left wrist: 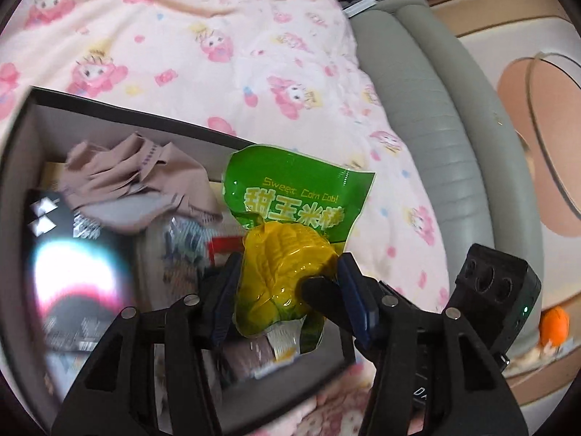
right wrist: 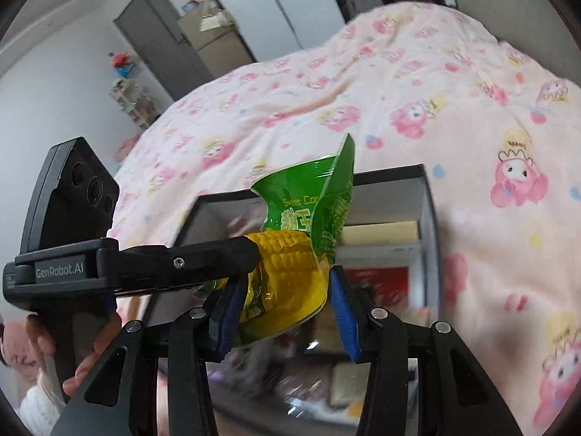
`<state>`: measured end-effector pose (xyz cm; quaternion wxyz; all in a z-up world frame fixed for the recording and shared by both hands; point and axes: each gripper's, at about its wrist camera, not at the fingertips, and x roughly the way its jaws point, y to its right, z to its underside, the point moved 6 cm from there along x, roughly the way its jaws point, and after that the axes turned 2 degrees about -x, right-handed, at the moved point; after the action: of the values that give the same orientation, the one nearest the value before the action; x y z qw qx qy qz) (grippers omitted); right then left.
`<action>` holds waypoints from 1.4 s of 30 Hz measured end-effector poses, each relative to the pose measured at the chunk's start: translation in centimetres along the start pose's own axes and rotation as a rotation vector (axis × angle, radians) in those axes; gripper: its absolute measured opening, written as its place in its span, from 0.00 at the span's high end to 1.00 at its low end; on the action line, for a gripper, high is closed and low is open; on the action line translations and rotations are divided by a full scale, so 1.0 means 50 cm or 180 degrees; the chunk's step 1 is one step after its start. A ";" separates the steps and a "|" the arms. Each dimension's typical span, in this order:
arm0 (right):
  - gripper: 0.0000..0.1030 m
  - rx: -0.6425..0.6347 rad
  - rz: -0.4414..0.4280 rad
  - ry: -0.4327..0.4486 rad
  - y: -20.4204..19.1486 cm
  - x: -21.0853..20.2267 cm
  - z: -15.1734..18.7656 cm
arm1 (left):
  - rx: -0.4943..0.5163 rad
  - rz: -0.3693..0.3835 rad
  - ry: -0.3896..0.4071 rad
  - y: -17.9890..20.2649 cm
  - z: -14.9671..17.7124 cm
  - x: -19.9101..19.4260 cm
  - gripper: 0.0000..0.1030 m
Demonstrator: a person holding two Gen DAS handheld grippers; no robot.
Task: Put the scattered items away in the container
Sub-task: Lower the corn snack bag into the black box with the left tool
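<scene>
A vacuum-packed sweet corn cob in a green and yellow packet (left wrist: 287, 254) hangs over the open black box (left wrist: 145, 118). My left gripper (left wrist: 287, 279) is shut on its yellow part, blue pads on either side. In the right wrist view the same corn packet (right wrist: 290, 258) sits between the pads of my right gripper (right wrist: 283, 290), shut on it too. A black finger of the left gripper (right wrist: 218, 254) reaches in from the left and presses on the cob. The box (right wrist: 392, 174) holds a crumpled beige cloth (left wrist: 138, 181), a black packet (left wrist: 72, 254) and other packets.
The box lies on a bed under a pink cartoon-print quilt (left wrist: 218, 43). A grey padded bed edge (left wrist: 417, 109) runs along the right, with an orange object (left wrist: 553, 323) on the floor beyond. A person's hand (right wrist: 90, 363) holds the left gripper. A grey door (right wrist: 156, 29) and shelf (right wrist: 134, 98) stand behind.
</scene>
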<state>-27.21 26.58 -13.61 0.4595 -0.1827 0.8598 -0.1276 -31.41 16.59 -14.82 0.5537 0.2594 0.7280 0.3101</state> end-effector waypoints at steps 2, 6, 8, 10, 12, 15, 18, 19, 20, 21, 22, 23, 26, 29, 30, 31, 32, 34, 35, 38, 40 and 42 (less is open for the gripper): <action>0.59 0.0060 0.0052 -0.0054 0.025 0.024 -0.007 | -0.0007 -0.0048 -0.0021 -0.010 -0.011 0.029 0.47; 0.59 0.0027 0.0130 -0.0275 0.059 0.062 -0.020 | -0.0143 -0.0032 -0.0013 -0.039 -0.024 0.077 0.47; 0.60 -0.0053 0.0229 -0.0332 0.067 0.077 -0.021 | -0.0322 0.0040 -0.0037 -0.059 -0.027 0.096 0.46; 0.60 -0.0174 0.0368 -0.0315 0.063 0.082 -0.019 | -0.0541 0.0154 -0.0121 -0.079 -0.021 0.105 0.42; 0.60 -0.0199 0.0362 -0.0328 0.060 0.083 -0.016 | -0.0625 0.0186 -0.0122 -0.090 -0.021 0.106 0.42; 0.60 -0.0164 0.0383 -0.0275 0.062 0.063 -0.017 | -0.0512 0.0087 0.0042 -0.085 -0.021 0.076 0.42; 0.60 -0.0202 0.0583 -0.0120 0.065 0.020 -0.024 | -0.0196 -0.0379 0.0201 -0.070 -0.016 0.050 0.50; 0.60 -0.0212 0.0622 -0.0070 0.067 0.005 -0.025 | -0.0070 -0.0532 0.0215 -0.063 -0.013 0.048 0.57; 0.60 -0.0191 0.0636 -0.0036 0.069 -0.009 -0.023 | 0.0033 -0.0627 0.0218 -0.056 -0.011 0.050 0.59; 0.60 -0.0163 0.0629 -0.0007 0.074 -0.022 -0.020 | 0.0136 -0.0684 0.0201 -0.047 -0.006 0.054 0.62; 0.60 -0.0138 0.0613 0.0021 0.079 -0.035 -0.017 | 0.0226 -0.0723 0.0165 -0.039 0.000 0.061 0.65; 0.61 -0.0120 0.0611 0.0028 0.084 -0.045 -0.012 | 0.0301 -0.0784 0.0115 -0.035 0.005 0.071 0.66; 0.66 -0.0053 0.0612 -0.0033 0.100 -0.045 -0.005 | 0.0354 -0.1037 -0.0048 -0.038 0.015 0.112 0.70; 0.66 0.0057 0.0678 -0.0079 0.119 -0.035 -0.005 | 0.0245 -0.0809 -0.0174 -0.032 0.018 0.146 0.71; 0.66 0.0079 0.0720 -0.0072 0.125 -0.034 -0.006 | 0.0253 -0.0767 -0.0211 -0.026 0.016 0.157 0.71; 0.66 0.0105 0.0756 -0.0058 0.132 -0.034 -0.008 | 0.0280 -0.0784 -0.0238 -0.023 0.016 0.164 0.71; 0.66 0.0132 0.0771 -0.0051 0.138 -0.034 -0.009 | 0.0333 -0.0825 -0.0256 -0.015 0.015 0.173 0.71; 0.66 0.0198 0.0756 -0.0055 0.148 -0.035 -0.009 | 0.0377 -0.0841 -0.0258 -0.011 0.025 0.164 0.71; 0.66 0.0217 0.0739 -0.0050 0.150 -0.037 -0.009 | 0.0352 -0.0760 -0.0229 -0.011 0.027 0.152 0.71; 0.66 0.0167 0.0678 -0.0007 0.139 -0.049 -0.011 | 0.0298 -0.0664 -0.0022 -0.017 0.027 0.109 0.71; 0.66 0.0125 0.0646 0.0024 0.130 -0.056 -0.014 | 0.0349 -0.0765 -0.0091 -0.027 0.038 0.098 0.71; 0.66 0.0122 0.0665 0.0040 0.127 -0.057 -0.016 | 0.0448 -0.0780 -0.0316 -0.020 0.054 0.118 0.71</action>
<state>-27.65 33.58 -13.53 0.4683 -0.0825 0.8744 -0.0966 -30.32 20.61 -19.87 0.6032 0.2218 0.7459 0.1751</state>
